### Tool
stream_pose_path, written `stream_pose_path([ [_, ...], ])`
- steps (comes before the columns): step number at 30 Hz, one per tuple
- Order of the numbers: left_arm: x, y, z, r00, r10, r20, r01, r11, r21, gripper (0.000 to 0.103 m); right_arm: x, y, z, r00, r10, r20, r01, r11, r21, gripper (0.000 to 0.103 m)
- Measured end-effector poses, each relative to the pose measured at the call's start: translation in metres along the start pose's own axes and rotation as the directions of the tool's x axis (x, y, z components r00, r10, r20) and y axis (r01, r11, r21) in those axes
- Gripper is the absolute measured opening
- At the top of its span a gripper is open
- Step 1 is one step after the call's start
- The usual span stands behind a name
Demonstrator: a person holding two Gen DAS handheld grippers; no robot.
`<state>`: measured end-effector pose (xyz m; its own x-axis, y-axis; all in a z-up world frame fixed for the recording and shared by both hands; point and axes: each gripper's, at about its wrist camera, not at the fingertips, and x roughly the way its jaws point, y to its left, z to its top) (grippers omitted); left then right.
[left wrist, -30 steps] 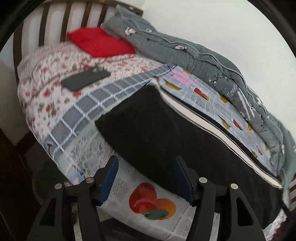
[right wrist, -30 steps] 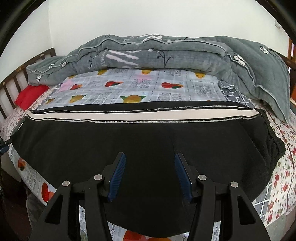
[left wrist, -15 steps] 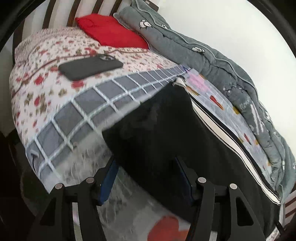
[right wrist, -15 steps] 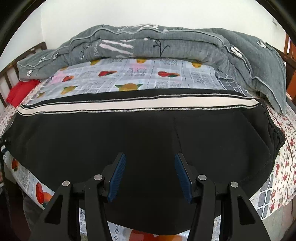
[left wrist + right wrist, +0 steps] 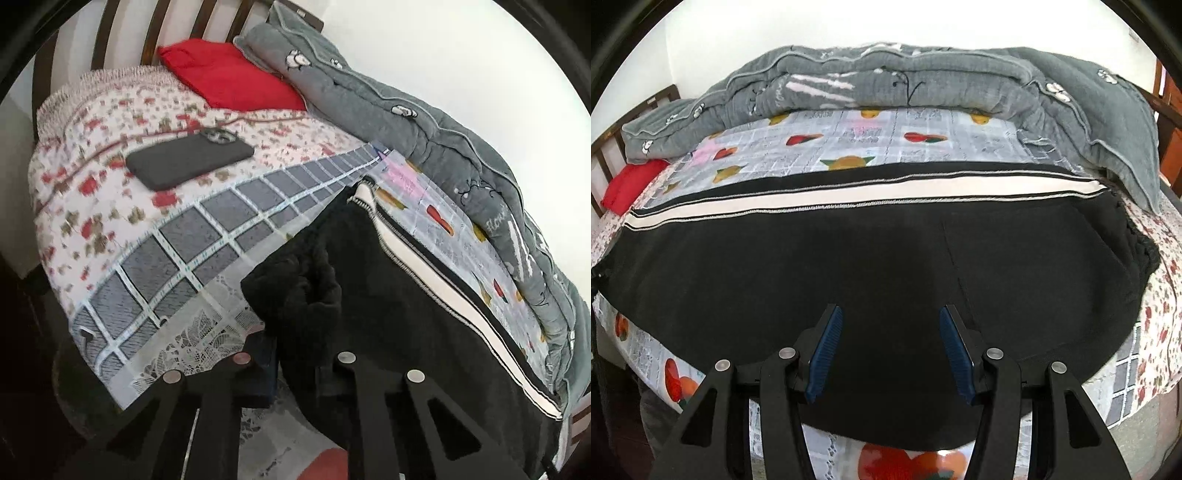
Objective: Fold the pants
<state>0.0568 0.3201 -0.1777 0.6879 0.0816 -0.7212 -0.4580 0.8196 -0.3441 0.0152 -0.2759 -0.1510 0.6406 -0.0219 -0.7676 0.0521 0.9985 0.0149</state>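
Observation:
Black pants [image 5: 886, 258] with a white side stripe [image 5: 849, 195] lie flat across the bed, folded lengthwise, waistband at the right. In the left wrist view the leg-end corner of the pants [image 5: 295, 295] is bunched up and lifted between the fingers of my left gripper [image 5: 295, 362], which is shut on it. My right gripper [image 5: 890, 350] is open and empty, hovering over the near edge of the pants at their middle.
A dark phone [image 5: 188, 160] lies on the floral sheet left of the pants. A red pillow [image 5: 229, 79] sits by the slatted headboard. A rolled grey quilt [image 5: 905, 81] runs along the far side of the bed against the wall.
My left gripper moved in onto the leg end of the pants and closed on the corner, bunching the cloth up. My right gripper moved slightly forward and stayed open.

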Motion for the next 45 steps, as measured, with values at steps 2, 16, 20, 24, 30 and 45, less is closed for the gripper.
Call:
stream_pose_path([
  [2, -0.011, -0.009, 0.002, 1.000, 0.018, 0.020, -0.018, 1.000, 0.018, 0.013, -0.009, -0.006, -0.003, 1.000, 0.004, 0.019, -0.004, 1.000, 0.007, 0.054],
  [16, -0.093, -0.142, -0.009, 0.973, 0.066, 0.220, -0.131, 0.946, 0.295, 0.011, -0.060, -0.074, -0.026, 0.991, -0.036, 0.128, 0.026, 0.997, 0.078, 0.054],
  [20, -0.107, -0.171, -0.024, 0.973, 0.032, 0.227, -0.107, 0.939, 0.326, 0.010, -0.065, -0.088, -0.033, 0.990, -0.021, 0.141, 0.007, 0.995, 0.095, 0.054],
  [24, -0.118, -0.198, -0.044, 0.973, 0.005, 0.232, -0.093, 0.926, 0.367, 0.010, -0.073, -0.098, -0.039, 0.988, -0.011, 0.157, -0.005, 0.995, 0.103, 0.054],
  [30, -0.129, -0.233, -0.080, 0.978, -0.059, 0.202, -0.032, 0.908, 0.418, 0.010, -0.088, -0.106, -0.046, 0.981, 0.007, 0.193, -0.030, 0.993, 0.117, 0.054],
  [45, -0.091, -0.345, -0.172, 0.983, -0.157, 0.096, 0.065, 0.783, 0.618, 0.010, -0.081, -0.127, -0.060, 0.984, 0.007, 0.177, -0.034, 0.988, 0.149, 0.054],
])
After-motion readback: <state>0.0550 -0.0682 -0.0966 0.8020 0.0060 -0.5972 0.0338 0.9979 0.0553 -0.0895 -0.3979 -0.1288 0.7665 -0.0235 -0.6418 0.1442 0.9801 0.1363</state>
